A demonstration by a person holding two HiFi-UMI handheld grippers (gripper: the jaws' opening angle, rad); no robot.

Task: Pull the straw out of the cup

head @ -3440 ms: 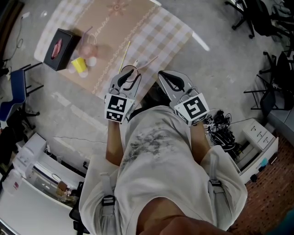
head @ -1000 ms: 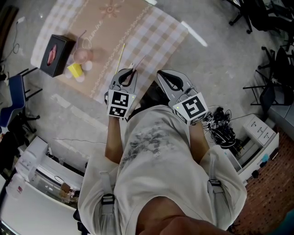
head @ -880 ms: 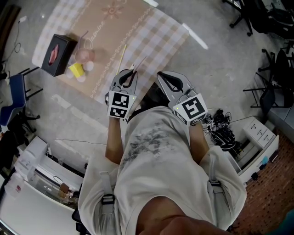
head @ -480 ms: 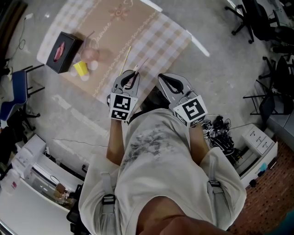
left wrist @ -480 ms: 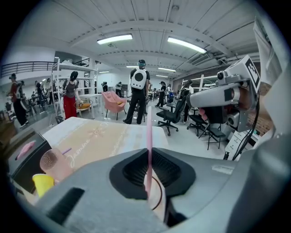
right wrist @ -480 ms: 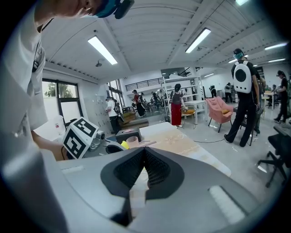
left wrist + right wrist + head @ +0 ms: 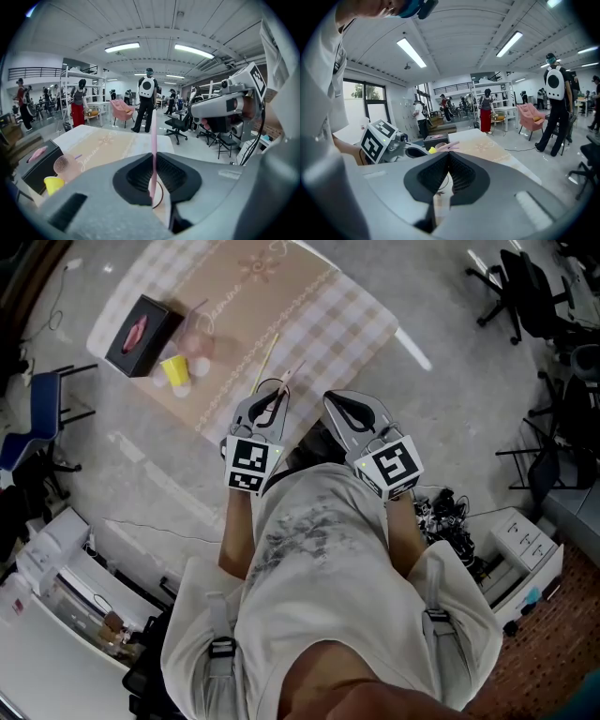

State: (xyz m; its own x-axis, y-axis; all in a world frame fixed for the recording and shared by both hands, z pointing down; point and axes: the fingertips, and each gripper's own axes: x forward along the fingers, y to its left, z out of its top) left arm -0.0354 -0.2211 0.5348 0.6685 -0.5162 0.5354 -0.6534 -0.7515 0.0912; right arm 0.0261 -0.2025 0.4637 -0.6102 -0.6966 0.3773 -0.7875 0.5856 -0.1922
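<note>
A thin pink straw [image 7: 153, 140] stands upright between the jaws of my left gripper [image 7: 153, 158], which is shut on it. In the head view the left gripper [image 7: 277, 388] hangs over the table's near edge, and the straw [image 7: 292, 374] sticks out past its tips. The pink translucent cup [image 7: 197, 334] stands far off at the table's left, next to a small yellow cup [image 7: 173, 369]. My right gripper [image 7: 330, 399] is beside the left one, shut, with nothing in it [image 7: 449, 154]. The right gripper view shows the left gripper with the straw [image 7: 448, 146].
A checked cloth covers the table [image 7: 347, 315]. A black box [image 7: 142, 322] stands at its left end and a yellow stick [image 7: 268, 348] lies mid-table. Office chairs [image 7: 525, 287] and a white cabinet [image 7: 525, 540] stand around. People [image 7: 146, 101] stand beyond the table.
My left gripper has risen a little with the pink straw still in its jaws. The right gripper has shifted slightly. The cups and box have not moved on the table.
</note>
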